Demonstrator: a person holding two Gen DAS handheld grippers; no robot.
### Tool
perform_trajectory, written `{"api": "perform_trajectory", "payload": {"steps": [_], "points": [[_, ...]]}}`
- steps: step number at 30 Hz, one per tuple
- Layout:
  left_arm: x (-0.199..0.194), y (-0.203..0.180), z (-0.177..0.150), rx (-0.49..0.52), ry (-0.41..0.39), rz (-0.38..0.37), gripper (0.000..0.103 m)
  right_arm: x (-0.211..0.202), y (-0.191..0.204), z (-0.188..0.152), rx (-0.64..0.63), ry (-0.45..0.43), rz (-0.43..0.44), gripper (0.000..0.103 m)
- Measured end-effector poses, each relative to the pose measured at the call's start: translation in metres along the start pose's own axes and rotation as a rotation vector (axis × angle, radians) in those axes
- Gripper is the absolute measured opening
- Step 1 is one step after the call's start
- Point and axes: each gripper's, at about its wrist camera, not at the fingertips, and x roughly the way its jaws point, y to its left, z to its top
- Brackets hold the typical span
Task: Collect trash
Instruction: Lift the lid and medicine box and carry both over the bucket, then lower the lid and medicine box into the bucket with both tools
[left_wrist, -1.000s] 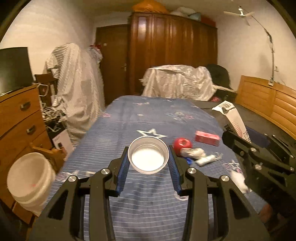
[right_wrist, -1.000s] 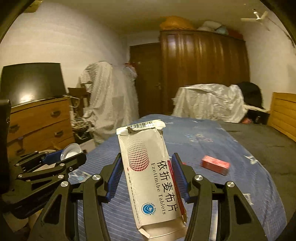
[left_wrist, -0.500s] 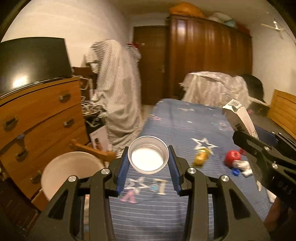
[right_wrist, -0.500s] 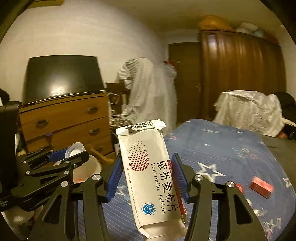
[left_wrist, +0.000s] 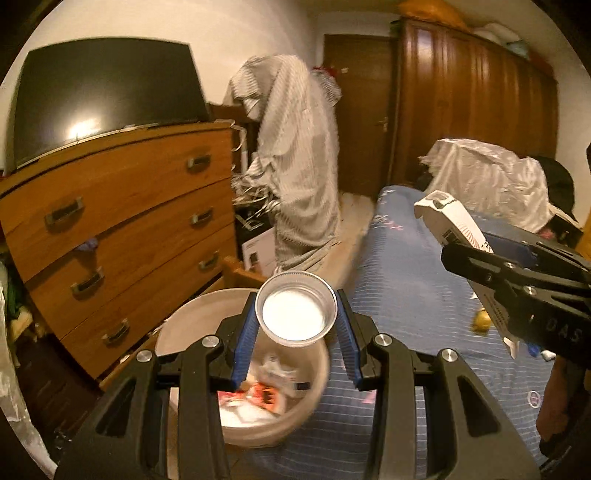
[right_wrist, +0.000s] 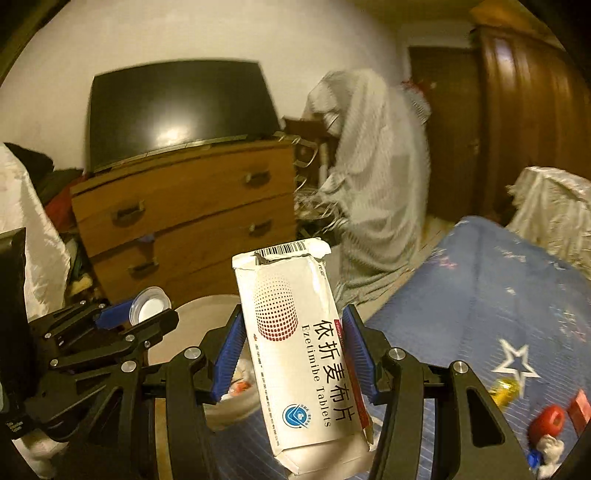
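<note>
1. Now poised over the white bucket (left_wrist: 207, 314) beside the bed (left_wrist: 406, 280), a shallow metal lid (left_wrist: 295, 314) sits pinched between the blue pads of the left gripper (left_wrist: 295, 332), open face toward the camera, above the bucket's far rim.

2. Held in the right gripper (right_wrist: 293, 354), a white tablet box (right_wrist: 299, 354) printed "Ezetimibe Tablets" stands nearly upright, its torn top flap showing a barcode; the blue pads press its two long sides.

3. Inside the bucket, crumpled wrappers in white and orange-red (left_wrist: 266, 391) already lie at the bottom.

4. Risk: the lid hangs near the bucket's far edge, so a release here could, by the look of it, clip the rim and bounce onto the floor by the wooden dresser (left_wrist: 122, 229).

5. Risk: the box is long and gripped low on its length; let go while tilted, it may bridge the rim or tip out onto the blue striped sheet. The two grippers are also near each other over one opening and could knock together.

6. Fingers: both sets are narrowly spread, each closed firmly on its item, with nothing else touched.

7. Further out, a red cap (right_wrist: 546, 421), a yellow scrap (right_wrist: 508, 391) and a small red box (right_wrist: 580, 410) remain on the bed, still to be collected.
</note>
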Motion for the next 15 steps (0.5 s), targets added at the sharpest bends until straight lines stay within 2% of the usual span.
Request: {"api": "perform_trajectory", "payload": {"steps": [6,15], "points": [[0.026,0.043,0.007,-0.037,0.058,0.016,0.039,0.08,0.021,0.019,-0.006,0.149,0.087,0.054],[0.071,0.079,-0.002,-0.066,0.143,0.026,0.039,0.184,0.044,0.009,-0.011,0.379,0.163,0.054]]}}
